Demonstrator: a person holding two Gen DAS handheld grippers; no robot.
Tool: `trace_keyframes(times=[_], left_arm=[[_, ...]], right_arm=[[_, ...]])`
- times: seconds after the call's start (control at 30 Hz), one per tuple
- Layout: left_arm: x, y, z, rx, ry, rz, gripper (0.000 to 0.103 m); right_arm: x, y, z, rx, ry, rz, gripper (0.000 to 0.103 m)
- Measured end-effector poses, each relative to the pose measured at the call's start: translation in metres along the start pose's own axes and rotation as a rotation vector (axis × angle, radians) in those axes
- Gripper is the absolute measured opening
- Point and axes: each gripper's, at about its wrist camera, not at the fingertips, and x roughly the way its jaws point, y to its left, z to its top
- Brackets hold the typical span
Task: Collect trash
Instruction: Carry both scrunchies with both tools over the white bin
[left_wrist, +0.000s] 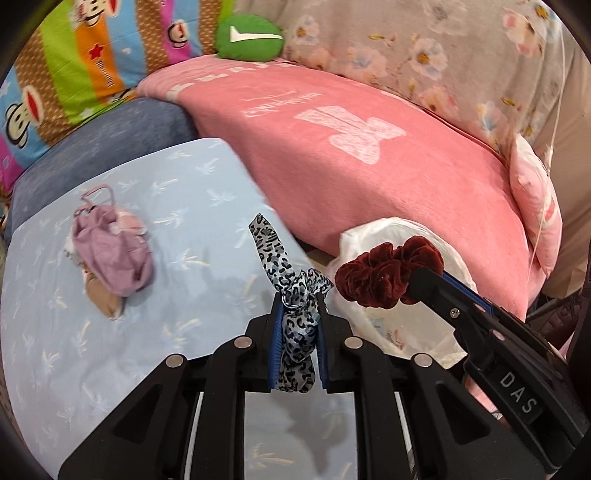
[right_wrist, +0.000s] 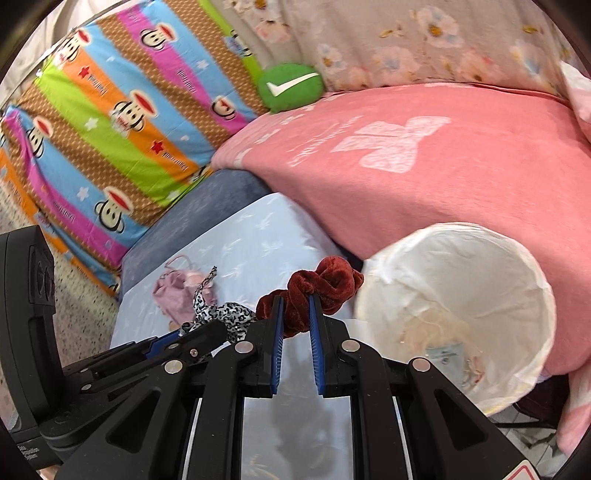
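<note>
Soft bedding is seen all around: a pink blanket (left_wrist: 388, 177), a flowered cover (left_wrist: 424, 55) behind it, and a striped pillow (right_wrist: 110, 140) with monkey faces. A round green cushion (left_wrist: 249, 37) is tucked between the pillow and the flowered cover. A light blue sheet (left_wrist: 147, 295) is spread over a blue-grey seat (left_wrist: 103, 144).

A spotted hair tie (left_wrist: 297, 332) is pinched between the blue pads of the left claw (left_wrist: 299, 306), and one long end of it sticks up. A dark red hair tie (right_wrist: 314, 291) is pinched by the right claw (right_wrist: 297, 295), which is pressed together on it. The two claws are held close beside each other, above the sheet.

A bin with a white bag (right_wrist: 458, 310) is seen just beside the red hair tie, against the pink blanket. Some scraps can be made out at its bottom.

A small purple cloth bundle (left_wrist: 114, 251) is left lying on the sheet, well apart from the claws.
</note>
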Motion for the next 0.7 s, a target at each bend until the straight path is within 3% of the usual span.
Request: trace_keyframes(times=[0.43, 0.7], left_arm=[[0.02, -0.086, 0.016, 0.137, 0.024, -0.085, 0.016], [0.029, -0.114, 0.019, 0.176, 0.036, -0.12, 0.017]], right_arm=[[-0.032, -0.086, 0.003, 0.123, -0.045, -0.096, 0.013], [-0.041, -0.106, 0.0, 0.15, -0.052, -0.12, 0.013]])
